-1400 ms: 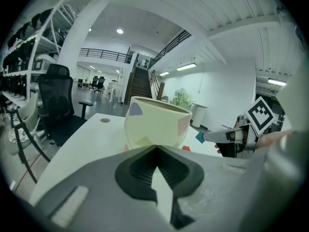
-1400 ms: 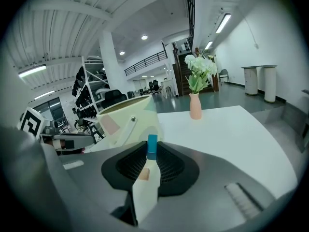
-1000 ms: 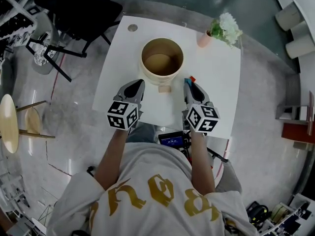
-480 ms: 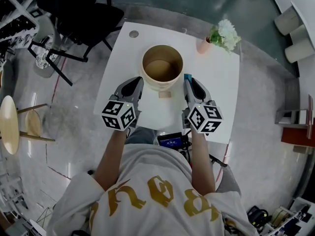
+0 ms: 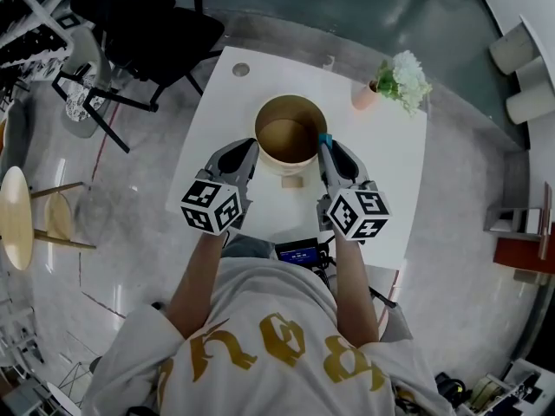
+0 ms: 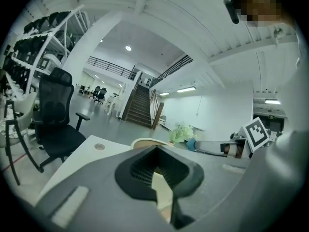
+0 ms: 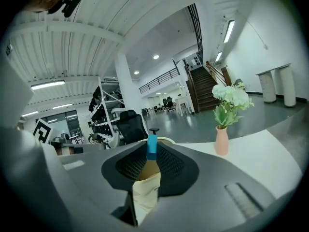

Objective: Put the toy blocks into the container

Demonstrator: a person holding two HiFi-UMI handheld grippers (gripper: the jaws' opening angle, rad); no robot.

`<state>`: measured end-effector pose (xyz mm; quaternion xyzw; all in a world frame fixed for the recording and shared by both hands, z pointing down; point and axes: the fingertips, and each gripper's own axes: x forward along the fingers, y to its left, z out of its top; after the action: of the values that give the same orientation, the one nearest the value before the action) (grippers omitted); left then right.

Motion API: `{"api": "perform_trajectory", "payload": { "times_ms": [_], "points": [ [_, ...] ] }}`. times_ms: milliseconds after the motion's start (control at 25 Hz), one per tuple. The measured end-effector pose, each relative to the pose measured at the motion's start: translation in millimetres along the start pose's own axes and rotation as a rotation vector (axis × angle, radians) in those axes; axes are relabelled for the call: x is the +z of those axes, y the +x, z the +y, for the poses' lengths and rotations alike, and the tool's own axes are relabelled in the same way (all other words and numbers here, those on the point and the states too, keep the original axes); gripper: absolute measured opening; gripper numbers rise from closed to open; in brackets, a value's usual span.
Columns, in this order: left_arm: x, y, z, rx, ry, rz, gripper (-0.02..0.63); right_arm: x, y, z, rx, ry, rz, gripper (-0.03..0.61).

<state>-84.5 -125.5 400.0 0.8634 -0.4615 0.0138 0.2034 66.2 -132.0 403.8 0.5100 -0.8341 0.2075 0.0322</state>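
A round beige container [image 5: 289,128] stands open-topped in the middle of the white table [image 5: 381,172]. My right gripper [image 5: 325,144] is shut on a small blue block [image 5: 324,138], which it holds at the container's right rim. The right gripper view shows that blue block [image 7: 152,145] pinched between the tips, with the container just behind. My left gripper [image 5: 249,147] rests at the container's left front side, shut with nothing in it. A wooden block [image 5: 292,181] lies on the table just in front of the container, between the two grippers.
A pink vase [image 5: 362,96] with white flowers [image 5: 401,69] stands at the table's far right. A black office chair [image 5: 156,24] is beyond the far left corner, and a round stool [image 5: 17,219] is to the left. A dark device [image 5: 299,252] sits at the near edge.
My right gripper has carried the blue block left and forward, from beside the container up to its right rim. My left gripper has edged closer to the container's left side.
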Motion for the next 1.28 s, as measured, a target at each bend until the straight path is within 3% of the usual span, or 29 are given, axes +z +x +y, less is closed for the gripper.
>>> {"api": "perform_trajectory", "payload": {
  "times_ms": [600, 720, 1120, 1280],
  "points": [
    [-13, 13, 7, -0.005, -0.01, 0.045, 0.001, -13, 24, 4, 0.015, -0.108, 0.048, 0.095],
    [-15, 14, 7, -0.007, -0.015, 0.05, 0.0, -17, 26, 7, 0.022, -0.152, 0.063, 0.145],
    [-20, 10, 4, -0.009, -0.013, 0.055, 0.001, -22, 17, 5, 0.005, -0.139, 0.063, 0.147],
    [-23, 5, 2, -0.007, -0.011, 0.054, 0.001, -26, 12, 14, 0.04, -0.142, 0.056, 0.149]
  ]
}}
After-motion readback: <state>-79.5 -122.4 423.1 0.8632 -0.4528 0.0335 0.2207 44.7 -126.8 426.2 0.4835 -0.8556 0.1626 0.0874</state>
